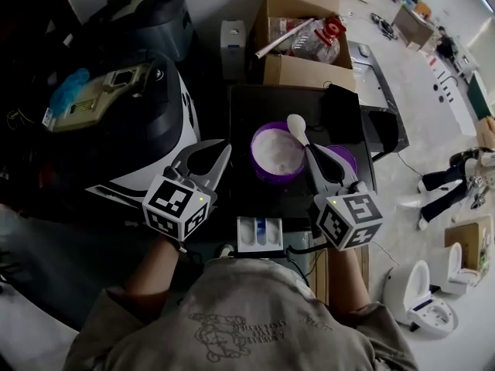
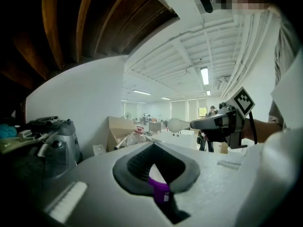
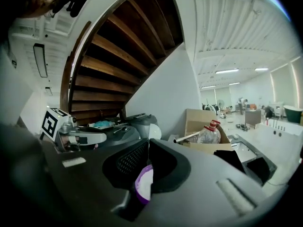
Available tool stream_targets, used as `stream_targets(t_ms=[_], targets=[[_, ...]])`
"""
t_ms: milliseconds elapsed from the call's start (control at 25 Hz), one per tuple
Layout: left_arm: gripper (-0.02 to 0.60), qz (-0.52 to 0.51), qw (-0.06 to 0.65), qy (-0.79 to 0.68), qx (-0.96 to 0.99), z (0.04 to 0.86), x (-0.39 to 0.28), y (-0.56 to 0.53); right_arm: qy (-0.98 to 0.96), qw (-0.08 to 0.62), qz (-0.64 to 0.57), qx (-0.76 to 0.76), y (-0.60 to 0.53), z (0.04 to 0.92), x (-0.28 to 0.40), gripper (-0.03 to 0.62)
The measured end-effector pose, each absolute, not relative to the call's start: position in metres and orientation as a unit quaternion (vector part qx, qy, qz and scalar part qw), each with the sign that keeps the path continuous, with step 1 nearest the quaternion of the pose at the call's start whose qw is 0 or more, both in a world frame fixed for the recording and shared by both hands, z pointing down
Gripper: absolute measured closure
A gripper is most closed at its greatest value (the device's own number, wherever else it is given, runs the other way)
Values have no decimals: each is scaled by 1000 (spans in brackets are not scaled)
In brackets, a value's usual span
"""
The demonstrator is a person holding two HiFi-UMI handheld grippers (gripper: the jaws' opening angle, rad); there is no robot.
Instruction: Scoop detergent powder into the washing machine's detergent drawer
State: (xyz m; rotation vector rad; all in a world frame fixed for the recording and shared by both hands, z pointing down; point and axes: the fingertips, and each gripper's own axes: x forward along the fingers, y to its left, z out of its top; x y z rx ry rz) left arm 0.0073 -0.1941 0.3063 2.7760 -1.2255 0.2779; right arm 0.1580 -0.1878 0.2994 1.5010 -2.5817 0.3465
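Observation:
A purple bowl of white powder sits on the dark machine top, with its purple lid beside it on the right. My right gripper is shut on the handle of a white spoon, whose scoop hangs over the bowl's far right rim. My left gripper hovers left of the bowl, shut with nothing in it. The white detergent drawer stands pulled out near my body. In the left gripper view the bowl shows below the left gripper, and the spoon juts from the right gripper.
A cardboard box holding a plastic bottle stands behind the machine. A black and white appliance fills the left side. White items lie on the floor at the right, where a person's legs show.

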Motion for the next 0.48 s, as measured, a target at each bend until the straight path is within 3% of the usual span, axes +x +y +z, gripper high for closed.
stream_targets(t_ms=[480], targets=[[581, 93, -7, -415, 905, 268, 1, -201, -847, 84, 49, 522, -195, 277, 168, 559]])
